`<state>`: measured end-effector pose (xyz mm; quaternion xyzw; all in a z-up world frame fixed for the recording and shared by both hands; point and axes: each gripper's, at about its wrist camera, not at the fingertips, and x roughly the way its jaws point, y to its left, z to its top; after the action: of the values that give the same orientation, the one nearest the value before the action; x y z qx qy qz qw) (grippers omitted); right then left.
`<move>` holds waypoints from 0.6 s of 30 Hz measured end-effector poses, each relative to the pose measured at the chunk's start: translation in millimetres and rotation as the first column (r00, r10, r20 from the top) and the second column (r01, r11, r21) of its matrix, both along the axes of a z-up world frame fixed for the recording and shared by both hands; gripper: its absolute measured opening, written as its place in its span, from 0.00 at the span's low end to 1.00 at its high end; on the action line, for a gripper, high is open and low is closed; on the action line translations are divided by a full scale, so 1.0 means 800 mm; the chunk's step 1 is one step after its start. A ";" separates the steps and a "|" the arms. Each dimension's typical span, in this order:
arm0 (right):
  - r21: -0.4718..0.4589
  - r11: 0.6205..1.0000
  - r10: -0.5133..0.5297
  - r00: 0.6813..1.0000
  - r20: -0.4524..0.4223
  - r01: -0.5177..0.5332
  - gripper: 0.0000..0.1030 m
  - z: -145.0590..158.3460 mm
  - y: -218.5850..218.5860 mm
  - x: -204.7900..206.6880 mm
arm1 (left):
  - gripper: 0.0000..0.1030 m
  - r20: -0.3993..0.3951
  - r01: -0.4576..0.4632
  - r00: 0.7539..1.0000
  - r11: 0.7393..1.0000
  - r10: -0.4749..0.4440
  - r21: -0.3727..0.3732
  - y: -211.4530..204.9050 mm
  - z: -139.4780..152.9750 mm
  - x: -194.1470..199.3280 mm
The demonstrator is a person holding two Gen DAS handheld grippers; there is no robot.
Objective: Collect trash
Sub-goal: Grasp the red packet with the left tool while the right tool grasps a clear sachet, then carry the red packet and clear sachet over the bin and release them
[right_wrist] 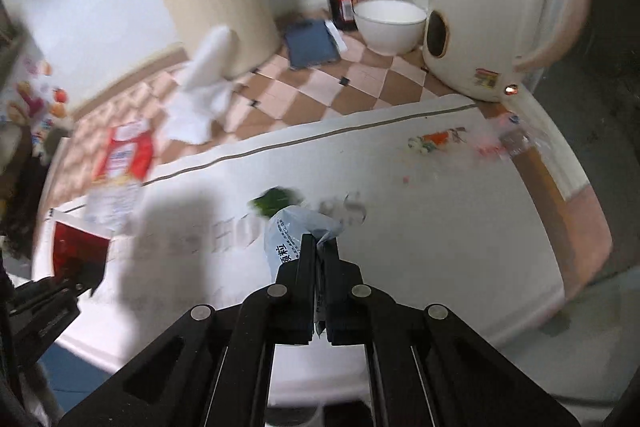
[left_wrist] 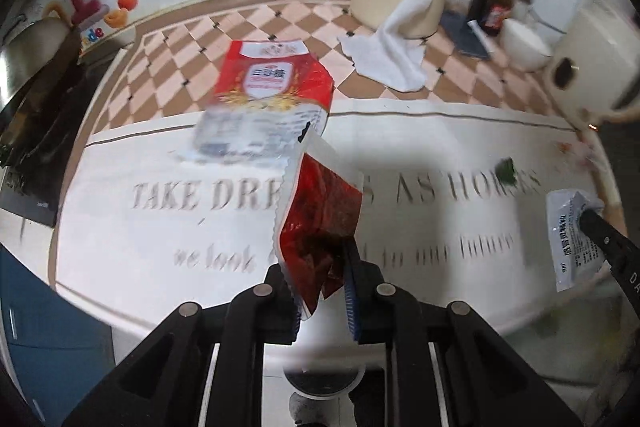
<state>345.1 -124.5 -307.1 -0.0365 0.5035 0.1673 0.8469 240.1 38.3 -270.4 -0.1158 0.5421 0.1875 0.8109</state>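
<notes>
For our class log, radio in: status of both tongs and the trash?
Left tongs shut on red snack wrapper. Right tongs shut on white sachet. Red-and-white bag, green scrap remain on mat. Nothing blocking.

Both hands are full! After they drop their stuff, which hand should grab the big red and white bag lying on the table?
Probably the left. The red and white bag lies just ahead of the left gripper, while in the right gripper's view it sits far off to the left side.
</notes>
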 end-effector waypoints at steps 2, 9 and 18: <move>0.036 0.999 -0.007 1.000 -0.007 0.007 0.03 0.014 -0.007 -0.041 | 0.14 0.013 0.028 1.000 0.999 -0.028 -0.026 0.002 0.006 -0.040; 0.110 0.990 -0.062 0.981 -0.185 0.084 0.03 -0.034 -0.044 -0.215 | 0.14 -0.098 0.064 0.992 0.984 -0.081 -0.164 -0.001 -0.071 -0.166; 0.009 0.987 -0.135 0.861 -0.490 0.159 0.03 -0.331 -0.065 -0.331 | 0.14 -0.378 -0.096 0.924 0.928 -0.051 -0.360 0.015 -0.403 -0.233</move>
<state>80.3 -176.3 -572.0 0.0662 0.6977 0.1183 0.7035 53.8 50.3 -593.0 -0.2347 0.7132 0.1097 0.6513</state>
